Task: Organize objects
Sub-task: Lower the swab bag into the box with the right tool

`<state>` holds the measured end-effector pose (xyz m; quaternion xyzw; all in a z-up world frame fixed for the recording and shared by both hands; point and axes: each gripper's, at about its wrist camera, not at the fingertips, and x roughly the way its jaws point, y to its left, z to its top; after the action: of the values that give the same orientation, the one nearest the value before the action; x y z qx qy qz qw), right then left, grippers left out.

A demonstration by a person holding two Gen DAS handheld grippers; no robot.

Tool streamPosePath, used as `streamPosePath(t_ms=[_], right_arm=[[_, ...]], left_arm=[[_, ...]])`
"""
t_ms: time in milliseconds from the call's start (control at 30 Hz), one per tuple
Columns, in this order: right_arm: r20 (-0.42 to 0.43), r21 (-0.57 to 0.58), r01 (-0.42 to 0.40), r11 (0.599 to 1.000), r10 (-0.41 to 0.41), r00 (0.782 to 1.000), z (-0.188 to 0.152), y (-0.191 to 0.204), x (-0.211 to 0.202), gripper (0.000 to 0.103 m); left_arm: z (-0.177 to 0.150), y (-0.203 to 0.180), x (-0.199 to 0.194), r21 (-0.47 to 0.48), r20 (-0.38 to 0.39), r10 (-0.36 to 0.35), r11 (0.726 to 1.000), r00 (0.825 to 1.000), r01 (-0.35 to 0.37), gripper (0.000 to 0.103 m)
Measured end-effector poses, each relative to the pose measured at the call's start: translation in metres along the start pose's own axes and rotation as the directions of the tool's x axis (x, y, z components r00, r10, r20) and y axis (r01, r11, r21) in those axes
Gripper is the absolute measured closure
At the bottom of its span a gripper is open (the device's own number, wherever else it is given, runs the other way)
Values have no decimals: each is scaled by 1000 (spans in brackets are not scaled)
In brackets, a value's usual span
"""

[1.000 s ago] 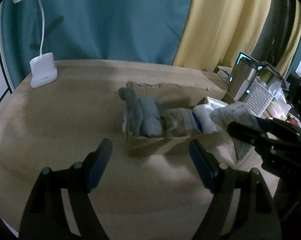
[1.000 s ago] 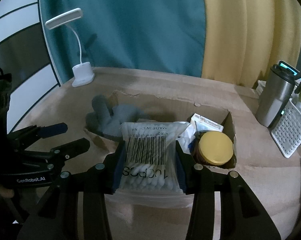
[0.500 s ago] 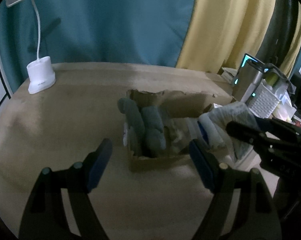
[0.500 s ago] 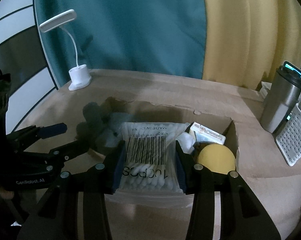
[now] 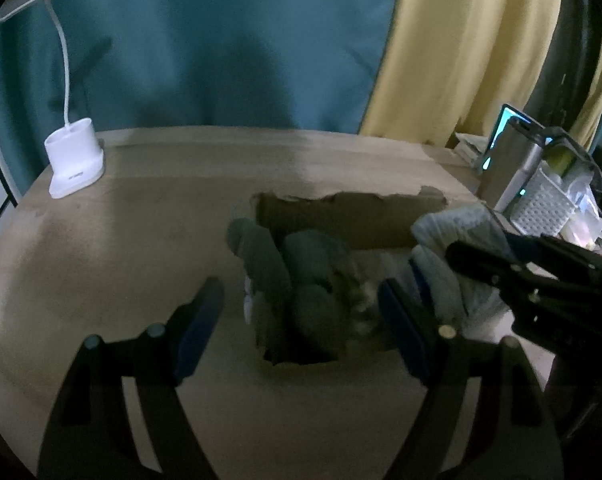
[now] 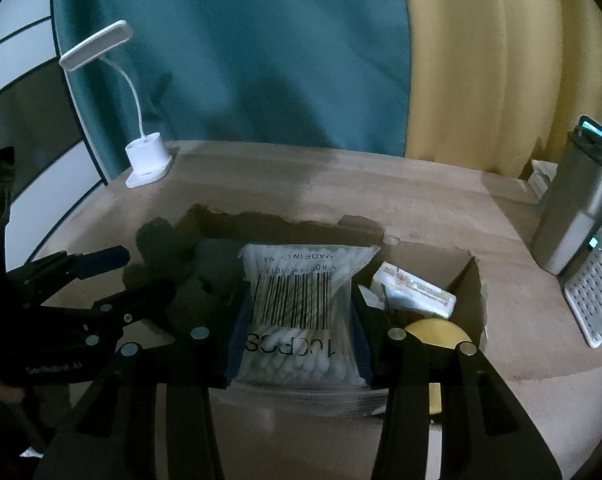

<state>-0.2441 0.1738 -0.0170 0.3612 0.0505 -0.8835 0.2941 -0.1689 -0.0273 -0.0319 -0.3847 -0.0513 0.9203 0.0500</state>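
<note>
A cardboard box [image 5: 353,210] [image 6: 467,280] sits on the wooden table. It holds rolled grey socks [image 5: 313,264], a small carton [image 6: 415,294] and a gold-lidded jar [image 6: 437,330]. My right gripper [image 6: 297,320] is shut on a clear bag of cotton swabs [image 6: 297,300] and holds it over the middle of the box; the bag also shows in the left wrist view [image 5: 457,236]. My left gripper [image 5: 301,320] is open and empty, just in front of the box's left end.
A white desk lamp [image 5: 73,160] [image 6: 147,160] stands at the back left. A steel tumbler [image 6: 577,208] and a white perforated basket [image 6: 599,288] stand at the right. Teal and yellow curtains hang behind the table.
The scene has grown darker and shadowed. Both grippers have drawn closer to the box, and the swab bag now sits lower over its middle.
</note>
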Motion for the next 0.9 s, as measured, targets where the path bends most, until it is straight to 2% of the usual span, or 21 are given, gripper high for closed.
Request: streamPosePath(t_ms=[567, 900], right_arm=[[-44, 22, -44, 999, 45, 998, -1, -17, 40, 56], [-27, -13, -20, 1000, 20, 999, -4, -11, 46, 55]], left_arm=[[2, -8, 37, 17, -76, 61, 998, 995, -60, 22], [-1, -12, 48, 9, -103, 92, 996, 990, -92, 22]])
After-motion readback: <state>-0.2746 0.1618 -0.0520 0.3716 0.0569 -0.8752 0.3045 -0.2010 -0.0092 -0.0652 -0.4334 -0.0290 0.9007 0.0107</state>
